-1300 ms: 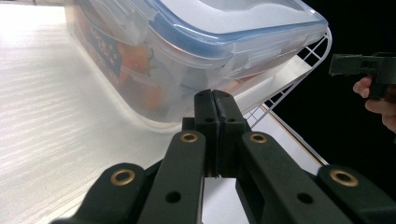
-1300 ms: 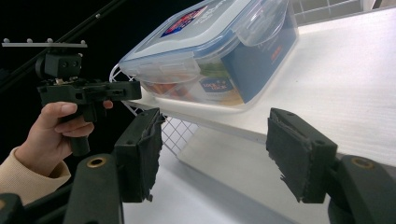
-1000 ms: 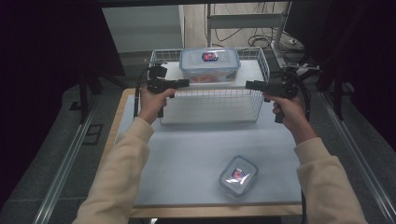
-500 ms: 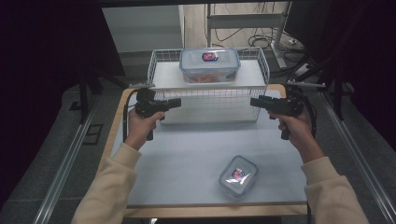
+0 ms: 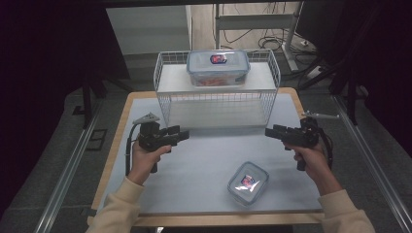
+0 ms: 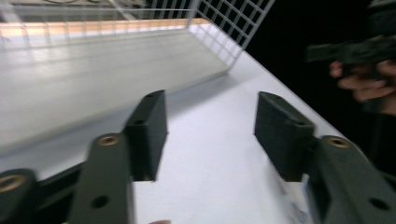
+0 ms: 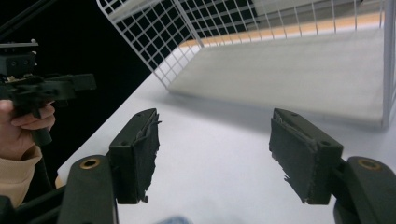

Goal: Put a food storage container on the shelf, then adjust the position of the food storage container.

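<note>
A white wire rack [image 5: 217, 103] stands at the back of the table, and a clear food box with a blue lid [image 5: 218, 67] rests on its top shelf. A smaller lidded box [image 5: 248, 182] lies on the grey mat near the front edge. My left gripper [image 5: 183, 134] hovers left of centre in front of the rack. Its jaws have just been opening and stand open with nothing between them [image 6: 210, 133]. My right gripper [image 5: 268, 131] faces it from the right, also open and empty [image 7: 215, 158]. Each gripper view shows the other hand farther off.
The wooden table [image 5: 121, 141] carries a pale grey mat [image 5: 204, 160]. Dark floor and metal rails flank it on both sides. Cables and a stand's legs [image 5: 291, 53] lie behind the rack. The rack's lower level [image 7: 299, 70] is bare.
Both hands have come down and back from the rack's top level towards the near part of the table. The left gripper's jaws have spread apart.
</note>
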{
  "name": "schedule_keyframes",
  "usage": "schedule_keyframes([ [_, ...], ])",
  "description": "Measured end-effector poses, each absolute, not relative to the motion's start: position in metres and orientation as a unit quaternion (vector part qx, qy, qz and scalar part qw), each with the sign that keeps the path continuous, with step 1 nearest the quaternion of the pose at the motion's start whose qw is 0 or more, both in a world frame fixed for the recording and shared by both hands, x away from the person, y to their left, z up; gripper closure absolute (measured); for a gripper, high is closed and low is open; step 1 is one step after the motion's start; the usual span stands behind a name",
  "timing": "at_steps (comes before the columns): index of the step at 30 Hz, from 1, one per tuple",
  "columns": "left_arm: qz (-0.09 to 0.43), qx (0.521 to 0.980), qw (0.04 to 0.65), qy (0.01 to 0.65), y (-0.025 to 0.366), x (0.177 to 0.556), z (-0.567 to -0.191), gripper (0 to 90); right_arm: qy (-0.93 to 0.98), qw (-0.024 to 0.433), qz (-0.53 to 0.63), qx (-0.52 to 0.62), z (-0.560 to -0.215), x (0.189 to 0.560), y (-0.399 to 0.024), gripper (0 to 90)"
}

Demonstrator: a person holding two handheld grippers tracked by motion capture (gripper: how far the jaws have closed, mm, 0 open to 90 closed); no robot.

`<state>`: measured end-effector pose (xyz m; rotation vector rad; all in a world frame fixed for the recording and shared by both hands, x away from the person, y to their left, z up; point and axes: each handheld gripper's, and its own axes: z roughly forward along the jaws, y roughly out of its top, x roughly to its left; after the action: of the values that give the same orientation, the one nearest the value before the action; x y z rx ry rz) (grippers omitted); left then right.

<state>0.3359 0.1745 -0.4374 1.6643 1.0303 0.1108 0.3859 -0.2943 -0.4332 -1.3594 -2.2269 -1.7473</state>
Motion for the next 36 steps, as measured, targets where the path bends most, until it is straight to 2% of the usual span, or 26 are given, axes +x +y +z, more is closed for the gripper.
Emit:
schedule_keyframes([
  [5,0.029,0.708,0.556,0.434,0.178,0.324,-0.448,28.2,-0.712,0.008,-0.552,-0.434,-0.451,0.372,-0.302,31.5],
  [9,0.035,0.718,0.539,0.439,0.178,0.316,-0.461,23.6,-0.711,0.003,-0.554,-0.432,-0.458,0.360,-0.308,31.5],
  [15,0.051,0.730,0.508,0.454,0.177,0.309,-0.476,22.5,-0.722,-0.007,-0.539,-0.435,-0.464,0.350,-0.311,31.1],
  [30,0.060,0.741,0.486,0.459,0.174,0.299,-0.488,21.8,-0.746,-0.038,-0.510,-0.427,-0.468,0.331,-0.312,31.4],
  [33,0.057,0.742,0.484,0.460,0.175,0.300,-0.491,21.5,-0.757,-0.045,-0.496,-0.424,-0.471,0.327,-0.311,34.9],
  [36,0.055,0.744,0.480,0.462,0.175,0.300,-0.495,21.6,-0.760,-0.042,-0.493,-0.422,-0.473,0.321,-0.311,43.0],
])
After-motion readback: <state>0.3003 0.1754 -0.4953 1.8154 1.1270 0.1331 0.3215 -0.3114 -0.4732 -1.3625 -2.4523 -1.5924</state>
